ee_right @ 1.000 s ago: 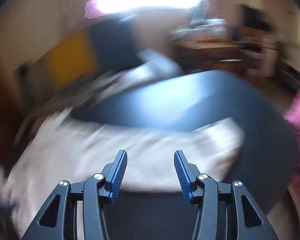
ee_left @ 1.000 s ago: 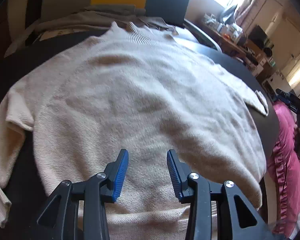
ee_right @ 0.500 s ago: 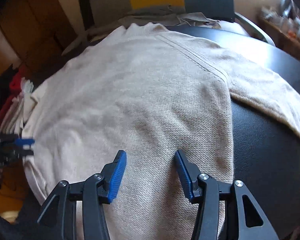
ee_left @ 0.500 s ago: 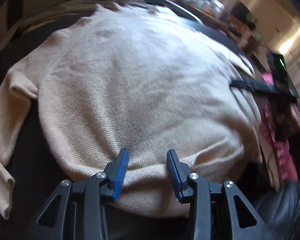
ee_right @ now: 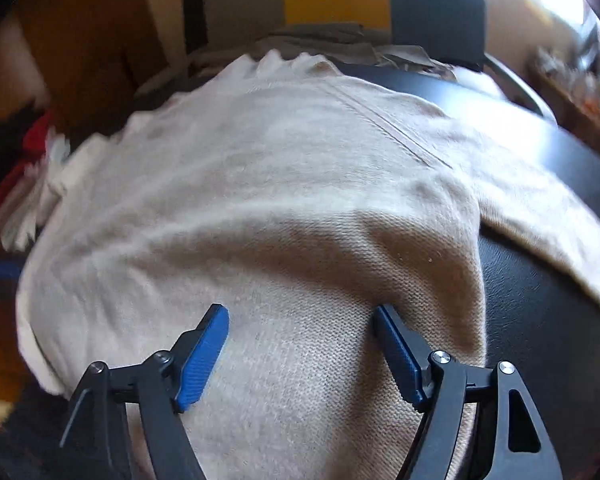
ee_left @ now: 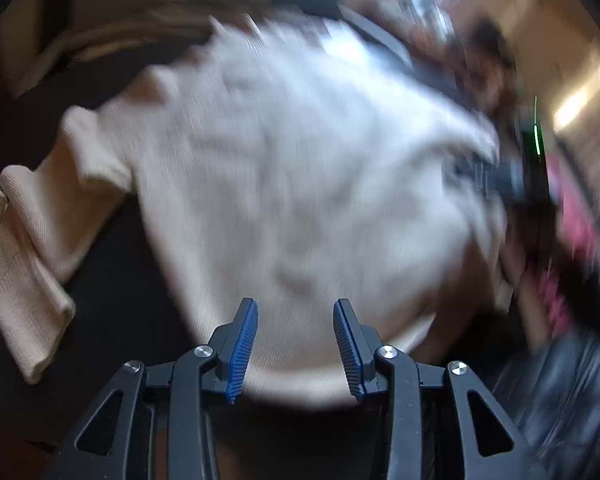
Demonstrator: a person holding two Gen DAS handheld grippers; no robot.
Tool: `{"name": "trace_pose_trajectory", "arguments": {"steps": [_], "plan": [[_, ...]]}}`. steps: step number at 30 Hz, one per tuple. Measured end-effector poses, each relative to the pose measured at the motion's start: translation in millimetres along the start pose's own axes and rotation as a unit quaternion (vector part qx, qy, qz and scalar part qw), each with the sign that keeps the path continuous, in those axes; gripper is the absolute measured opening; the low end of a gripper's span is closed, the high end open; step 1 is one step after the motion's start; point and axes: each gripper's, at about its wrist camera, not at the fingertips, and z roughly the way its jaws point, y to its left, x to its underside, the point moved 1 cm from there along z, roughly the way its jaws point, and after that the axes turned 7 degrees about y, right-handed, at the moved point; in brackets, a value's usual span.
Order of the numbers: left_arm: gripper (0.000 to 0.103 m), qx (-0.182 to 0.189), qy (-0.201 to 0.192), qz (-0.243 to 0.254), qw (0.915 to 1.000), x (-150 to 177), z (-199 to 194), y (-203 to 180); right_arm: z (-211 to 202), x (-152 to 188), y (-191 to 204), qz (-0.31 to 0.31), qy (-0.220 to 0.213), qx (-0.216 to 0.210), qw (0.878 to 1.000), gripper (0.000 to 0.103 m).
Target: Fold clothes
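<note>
A cream knit sweater (ee_left: 292, 184) lies spread flat on a black table (ee_left: 120, 304), neck at the far side. My left gripper (ee_left: 296, 320) is open and empty, hovering over the sweater's bottom hem. In the right wrist view the sweater (ee_right: 260, 200) fills the frame, and my right gripper (ee_right: 300, 320) is open wide with its blue pads (ee_right: 204, 344) low over the knit near the right side seam. One sleeve (ee_right: 540, 208) lies out to the right on the table (ee_right: 548, 320). The other sleeve (ee_left: 32, 248) hangs at the left. The left view is motion blurred.
A chair with grey, yellow and dark panels (ee_right: 332, 0) stands behind the table with grey-brown clothes (ee_right: 332, 44) draped on it. Red and white clothes (ee_right: 28, 160) are piled at the left. A pink garment (ee_left: 572, 240) hangs at the right.
The right gripper swung over the sweater, dropped closer to it and opened wider. The left gripper pulled back toward the bottom hem.
</note>
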Motion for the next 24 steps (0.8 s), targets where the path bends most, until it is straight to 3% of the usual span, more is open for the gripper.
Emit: {"name": "trace_pose_trajectory", "arguments": {"steps": [3,5,10,16,21,24], "plan": [[0.040,0.029,-0.040,-0.067,0.9966,-26,14,5,-18,5,5,-0.029,-0.003,-0.013,0.999,0.075],[0.040,0.006,-0.020,-0.080,0.9966,-33,38,3,-24,21,8,-0.052,0.017,-0.010,0.998,0.075],[0.039,-0.051,-0.006,-0.035,0.9981,-19,55,-8,-22,60,3,-0.072,0.060,0.038,0.995,0.075],[0.039,-0.053,-0.020,-0.022,0.9981,-13,48,0,-29,83,-1,-0.058,0.074,0.062,0.994,0.077],[0.039,-0.027,-0.032,-0.056,0.9976,-27,43,15,-36,74,1,-0.073,0.100,0.063,0.990,0.077],[0.039,-0.011,-0.059,-0.077,0.9952,-41,30,23,-52,45,1,-0.070,0.056,0.053,0.995,0.077]]}}
